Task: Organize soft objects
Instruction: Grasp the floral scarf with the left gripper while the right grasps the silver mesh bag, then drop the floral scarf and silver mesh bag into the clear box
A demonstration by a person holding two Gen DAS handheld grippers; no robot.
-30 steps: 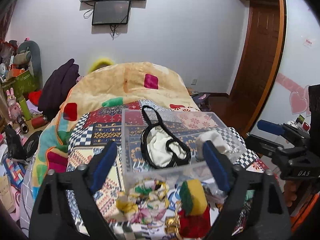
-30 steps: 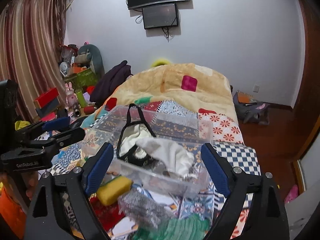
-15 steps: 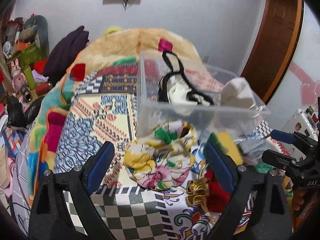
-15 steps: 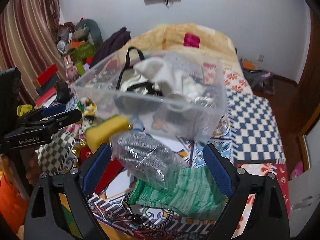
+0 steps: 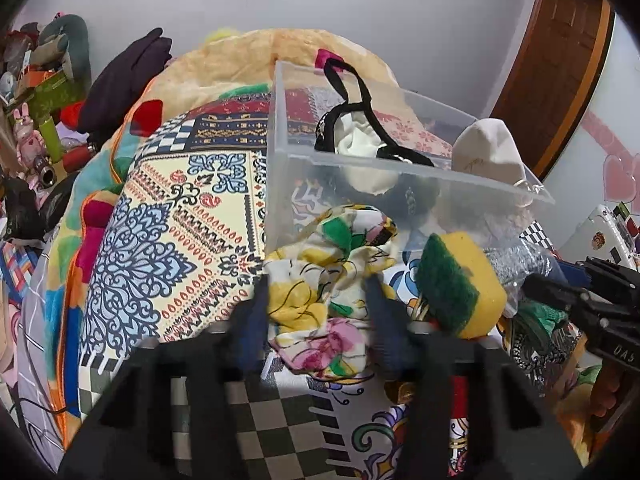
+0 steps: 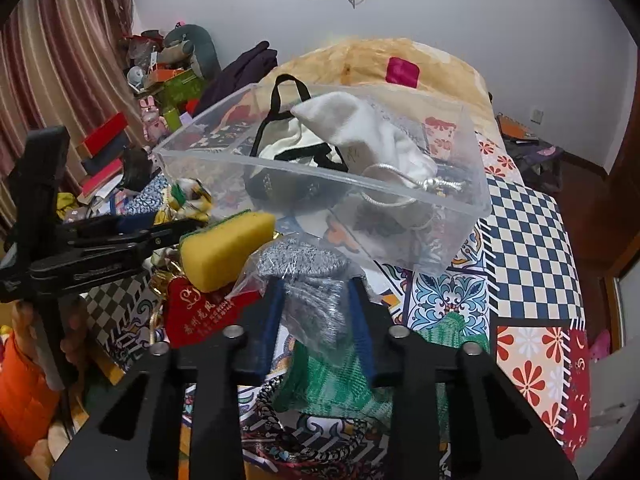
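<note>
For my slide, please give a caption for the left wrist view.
Left gripper closed around floral cloth, in front of clear bin.

- Between my left jaws: floral cloth (image 5: 320,300), yellow, green, pink on white.
- Between my right jaws: silver-grey mesh bag (image 6: 312,292).
- Sponge (image 5: 460,284): yellow, green-faced.
- Bed quilt (image 5: 168,216): multicoloured patchwork.

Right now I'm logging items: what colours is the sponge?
Yellow with a green scouring side; clearest in the left wrist view.
</note>
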